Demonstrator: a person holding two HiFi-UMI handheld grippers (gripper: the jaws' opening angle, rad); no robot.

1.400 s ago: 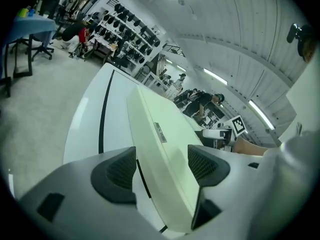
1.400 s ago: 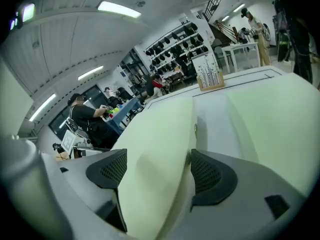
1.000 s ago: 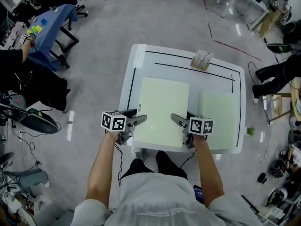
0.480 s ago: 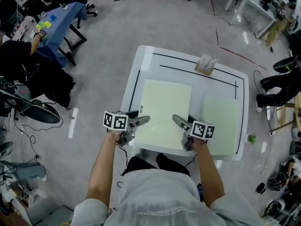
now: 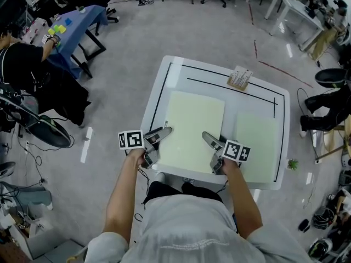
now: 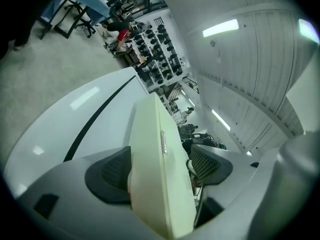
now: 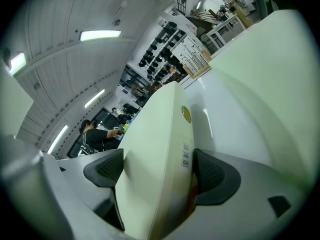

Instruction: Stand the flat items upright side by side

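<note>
Left jaws: the left gripper (image 6: 162, 170) has just been opening, standing loose around the left board's (image 5: 193, 126) near-left edge.
Right jaws: the right gripper (image 7: 159, 171) is clamping its near-right edge.
Boards: two, plain pale green, sitting side by side on the white desk (image 5: 159, 86), the right board (image 5: 258, 144) untouched.

Your left tongs (image 5: 163, 133) and right tongs (image 5: 208, 139) cover the pale green board (image 5: 193, 126) at its near corners; its barcode (image 7: 185, 155) is too small to read
</note>
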